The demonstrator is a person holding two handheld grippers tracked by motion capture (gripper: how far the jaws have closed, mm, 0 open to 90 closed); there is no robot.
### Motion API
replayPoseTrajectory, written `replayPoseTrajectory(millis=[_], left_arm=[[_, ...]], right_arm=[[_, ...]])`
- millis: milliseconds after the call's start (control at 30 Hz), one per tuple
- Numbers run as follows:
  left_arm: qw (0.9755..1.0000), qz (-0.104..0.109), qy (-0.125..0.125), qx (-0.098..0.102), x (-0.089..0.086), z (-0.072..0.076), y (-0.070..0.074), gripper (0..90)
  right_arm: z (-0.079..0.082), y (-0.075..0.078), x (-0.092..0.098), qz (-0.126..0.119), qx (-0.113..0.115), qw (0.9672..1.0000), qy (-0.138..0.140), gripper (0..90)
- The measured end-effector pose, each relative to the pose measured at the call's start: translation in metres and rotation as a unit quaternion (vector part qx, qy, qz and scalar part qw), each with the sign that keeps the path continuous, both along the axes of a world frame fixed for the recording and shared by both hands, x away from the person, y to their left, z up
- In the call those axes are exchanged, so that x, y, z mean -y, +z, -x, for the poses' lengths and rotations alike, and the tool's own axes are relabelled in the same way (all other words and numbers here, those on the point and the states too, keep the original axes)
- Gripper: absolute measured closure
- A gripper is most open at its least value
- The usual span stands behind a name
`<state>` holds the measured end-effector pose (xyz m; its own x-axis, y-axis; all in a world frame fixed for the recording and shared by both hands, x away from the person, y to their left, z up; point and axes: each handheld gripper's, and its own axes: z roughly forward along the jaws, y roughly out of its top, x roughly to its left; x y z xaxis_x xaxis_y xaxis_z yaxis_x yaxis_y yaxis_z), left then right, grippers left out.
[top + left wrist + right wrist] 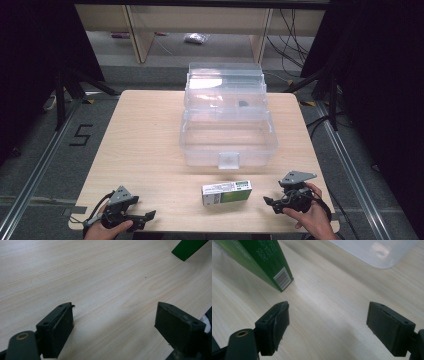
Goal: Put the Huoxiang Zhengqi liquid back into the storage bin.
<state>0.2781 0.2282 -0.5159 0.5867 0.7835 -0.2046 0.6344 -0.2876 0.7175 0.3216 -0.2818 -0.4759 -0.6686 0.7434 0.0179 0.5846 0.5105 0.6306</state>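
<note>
1. A green and white carton point(226, 192) lies flat on the wooden table point(145, 145), near the front edge and just in front of a clear plastic box point(228, 137) whose lid stands open at the back.
2. The right gripper point(270, 202) rests on the table just to the right of the carton, pointing toward it. Its jaws stand wide apart and hold nothing; in the right gripper view the carton's barcode end point(283, 280) sits just ahead of the left jaw, not between the two.
3. The left gripper point(150, 215) rests near the front left corner, well apart from the carton. Its jaws are also spread wide and empty, with bare wood between them and a green corner of the carton point(187, 248) far ahead.
4. The step in hand looks like the approach before a pick-up: nothing is grasped yet and the carton lies outside the box.
5. The next move likely calls for the right gripper to slide forward and a little sideways so the carton's short end comes between the jaws, then close on it. After that it must lift over the front wall of the box point(228, 159).
</note>
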Motion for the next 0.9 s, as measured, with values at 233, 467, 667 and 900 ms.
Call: replayPoseTrajectory(millis=[233,467,667,900], left_arm=[[1.0000,0.000,-0.002,0.001,0.000,0.000,0.000,14.8],[1.0000,-0.005,-0.007,0.003,-0.001,-0.001,-0.001,14.8],[1.0000,-0.005,-0.007,0.004,-0.001,-0.001,-0.001,14.8],[1.0000,-0.005,-0.006,0.003,-0.001,-0.001,-0.001,14.8]], right_arm=[[0.001,0.009,-0.002,-0.004,0.011,0.9999,0.003,19.3],[0.004,0.024,-0.014,-0.002,0.025,0.9990,0.038,18.6],[0.002,0.042,-0.028,0.017,0.032,0.9955,0.087,17.6],[-0.001,0.060,-0.050,0.046,0.030,0.9884,0.142,16.5]])
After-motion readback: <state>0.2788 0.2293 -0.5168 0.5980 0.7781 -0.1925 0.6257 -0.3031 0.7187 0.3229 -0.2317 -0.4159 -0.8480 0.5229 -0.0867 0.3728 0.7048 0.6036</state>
